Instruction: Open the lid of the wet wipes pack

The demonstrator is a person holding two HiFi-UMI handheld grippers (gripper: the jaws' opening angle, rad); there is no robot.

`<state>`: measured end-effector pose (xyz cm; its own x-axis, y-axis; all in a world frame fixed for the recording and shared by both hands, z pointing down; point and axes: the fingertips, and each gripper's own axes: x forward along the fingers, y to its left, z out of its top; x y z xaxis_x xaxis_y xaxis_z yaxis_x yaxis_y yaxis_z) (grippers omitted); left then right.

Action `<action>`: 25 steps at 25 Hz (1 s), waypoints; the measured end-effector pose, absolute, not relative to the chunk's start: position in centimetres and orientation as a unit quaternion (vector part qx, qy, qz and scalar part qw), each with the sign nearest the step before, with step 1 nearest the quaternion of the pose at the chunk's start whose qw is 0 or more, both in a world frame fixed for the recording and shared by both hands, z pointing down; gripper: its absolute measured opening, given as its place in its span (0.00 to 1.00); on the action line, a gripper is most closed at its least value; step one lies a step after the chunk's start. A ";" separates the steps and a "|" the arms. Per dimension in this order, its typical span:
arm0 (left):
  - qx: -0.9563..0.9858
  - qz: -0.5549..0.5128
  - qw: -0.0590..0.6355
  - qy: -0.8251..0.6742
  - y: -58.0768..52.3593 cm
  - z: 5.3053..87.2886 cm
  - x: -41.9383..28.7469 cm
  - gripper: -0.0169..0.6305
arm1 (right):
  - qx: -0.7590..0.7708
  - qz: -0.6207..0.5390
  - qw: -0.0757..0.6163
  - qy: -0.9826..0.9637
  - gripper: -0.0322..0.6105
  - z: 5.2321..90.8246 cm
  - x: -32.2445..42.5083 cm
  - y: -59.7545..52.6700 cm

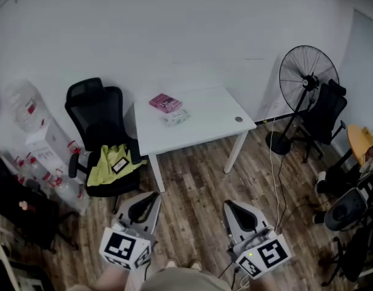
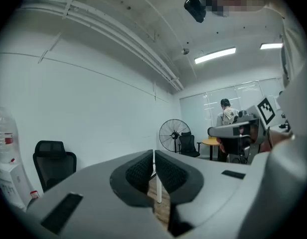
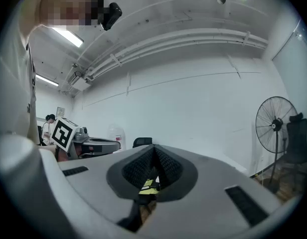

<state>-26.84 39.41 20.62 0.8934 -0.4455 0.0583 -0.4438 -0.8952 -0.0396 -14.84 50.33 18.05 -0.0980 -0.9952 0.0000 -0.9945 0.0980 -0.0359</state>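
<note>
I count two grippers, both low in the head view and well apart from the one white table [image 1: 204,123]. On that table lie two packs: a pink pack [image 1: 165,102] and a pale pack [image 1: 176,117] just in front of it, the two touching. The wet wipes pack is one of these, but from here I cannot tell which, nor make out a lid. A small round fitting [image 1: 238,119] sits near the table's right corner.

Around the table I see one black office chair [image 1: 95,111] with one yellow vest [image 1: 114,162] on its seat, one standing fan [image 1: 304,77] to the right with a second dark chair [image 1: 327,109] just beside it, and one big water bottle [image 1: 24,105] at the left.

The left gripper [image 1: 154,194] points level; in its own view [image 2: 154,156] its jaws are drawn together, with only a hairline slit and nothing caught in it. The right gripper [image 1: 228,204] is the same: fully closed in its own view [image 3: 153,151] and empty, the yellow vest visible far beyond its jaws. Neither touches anything.
</note>
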 end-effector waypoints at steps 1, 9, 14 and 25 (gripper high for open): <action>-0.973 -0.034 0.013 0.229 39.4 20.7 -26.8 0.07 | -0.670 -0.013 0.013 0.742 0.09 18.1 -14.9 50.2; -0.973 -0.042 0.012 0.228 39.3 21.2 -26.5 0.07 | -0.671 -0.012 0.007 0.741 0.09 18.4 -14.3 49.7; -0.971 -0.039 0.017 0.235 39.4 20.8 -26.4 0.07 | -0.663 -0.014 0.011 0.749 0.09 18.5 -14.1 49.9; -0.965 -0.043 0.037 0.257 39.8 20.8 -24.3 0.07 | -0.691 0.006 0.027 0.723 0.30 17.8 -9.6 50.7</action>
<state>-24.33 39.83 20.75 0.8638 -0.4998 0.0636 -0.4934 -0.8647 -0.0942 -9.62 50.72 17.82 -0.0445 -0.9979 -0.0472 -0.9985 0.0460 -0.0295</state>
